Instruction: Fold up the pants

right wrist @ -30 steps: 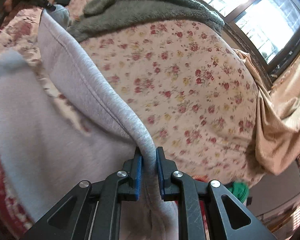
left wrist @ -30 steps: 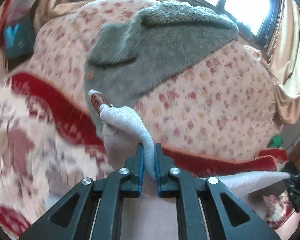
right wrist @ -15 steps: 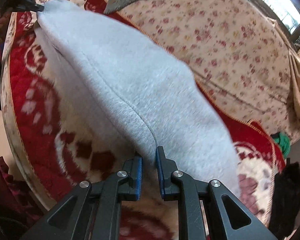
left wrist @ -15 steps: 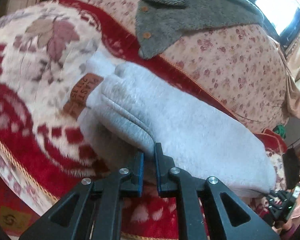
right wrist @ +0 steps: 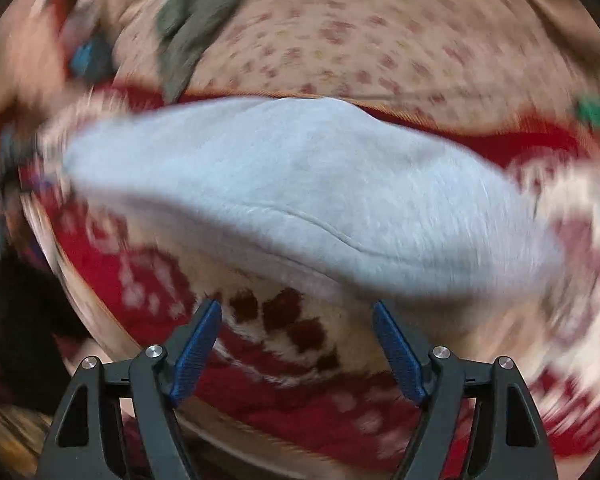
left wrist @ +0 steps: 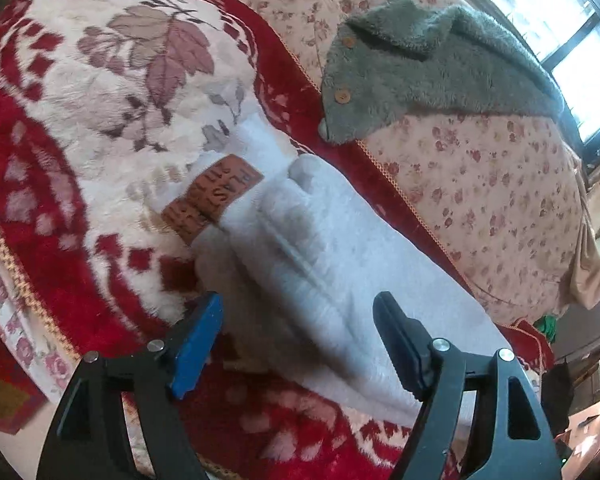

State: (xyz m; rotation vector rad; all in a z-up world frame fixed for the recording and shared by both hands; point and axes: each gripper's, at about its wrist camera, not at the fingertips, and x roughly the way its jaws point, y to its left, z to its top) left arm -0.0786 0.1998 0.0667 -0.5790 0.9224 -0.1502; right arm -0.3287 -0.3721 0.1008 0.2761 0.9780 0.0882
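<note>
Grey fleece jacket [left wrist: 428, 68] draped up on the floral cover [left wrist: 492, 184], clear of the work. Folded grey pants [left wrist: 340, 264] lying on the red-and-cream blanket [left wrist: 100, 120], long axis running from brown label [left wrist: 212, 204] down-right. Left gripper [left wrist: 298, 336] and right gripper [right wrist: 298, 340] just sprung wide, gripping nothing, pants released.

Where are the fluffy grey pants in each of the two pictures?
Left wrist view: the grey pants run from the centre down to the lower right, brown label at their left end.
Right wrist view: the grey pants stretch across the middle, blurred.
Shared landmark: the red and cream blanket underneath them.
</note>
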